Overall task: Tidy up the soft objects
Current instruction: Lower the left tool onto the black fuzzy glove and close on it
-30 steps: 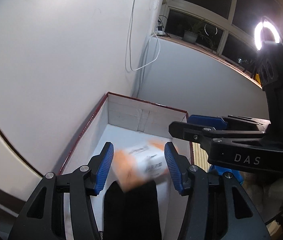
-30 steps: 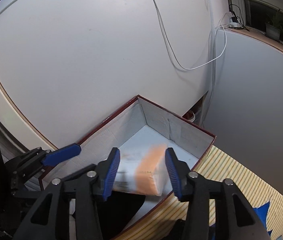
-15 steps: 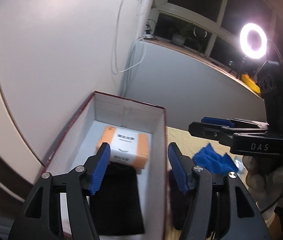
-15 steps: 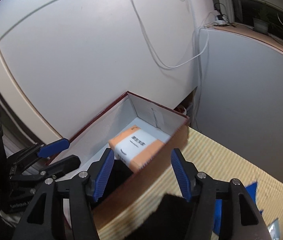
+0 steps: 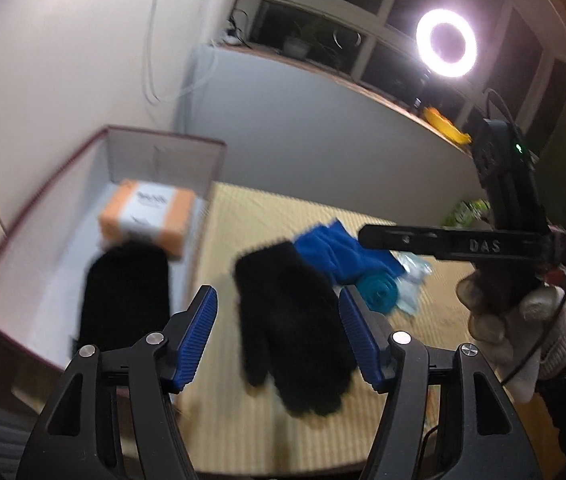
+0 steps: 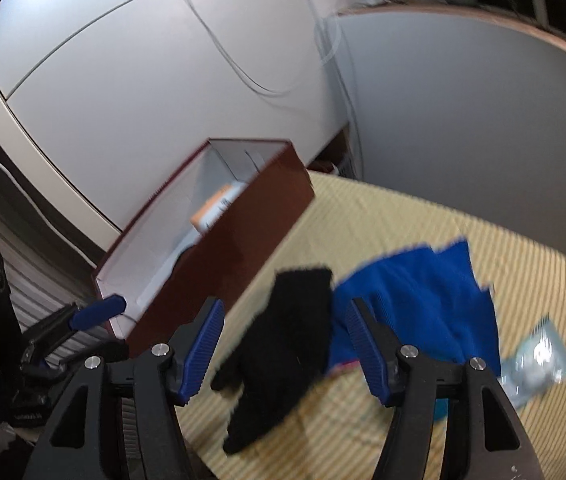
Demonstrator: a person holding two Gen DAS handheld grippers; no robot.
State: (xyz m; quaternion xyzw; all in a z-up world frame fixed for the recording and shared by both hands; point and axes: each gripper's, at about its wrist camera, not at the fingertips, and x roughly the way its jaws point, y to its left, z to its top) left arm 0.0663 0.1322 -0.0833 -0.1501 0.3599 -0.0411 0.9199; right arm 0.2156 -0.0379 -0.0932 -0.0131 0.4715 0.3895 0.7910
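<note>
A dark red box (image 5: 43, 196) with a white inside stands at the table's left; it shows in the right wrist view (image 6: 243, 236) too. In it lie an orange and white pack (image 5: 147, 216) and a black glove (image 5: 125, 292). A second black glove (image 5: 291, 320) lies on the yellow striped mat, also in the right wrist view (image 6: 283, 348). A blue cloth (image 6: 415, 304) lies beside it. My left gripper (image 5: 277, 340) is open and empty above the glove. My right gripper (image 6: 285, 352) is open and empty over the same glove.
A rolled teal cloth (image 5: 379, 292) and a clear plastic packet (image 6: 535, 360) lie on the mat (image 5: 267, 216) to the right. A ring light (image 5: 446, 43) shines at the back. White walls stand behind the box.
Both grippers have pulled back and swung right, away from the box. The orange pack, blurred between the fingers a second ago, now lies in the box. The glove on the mat has come into view.
</note>
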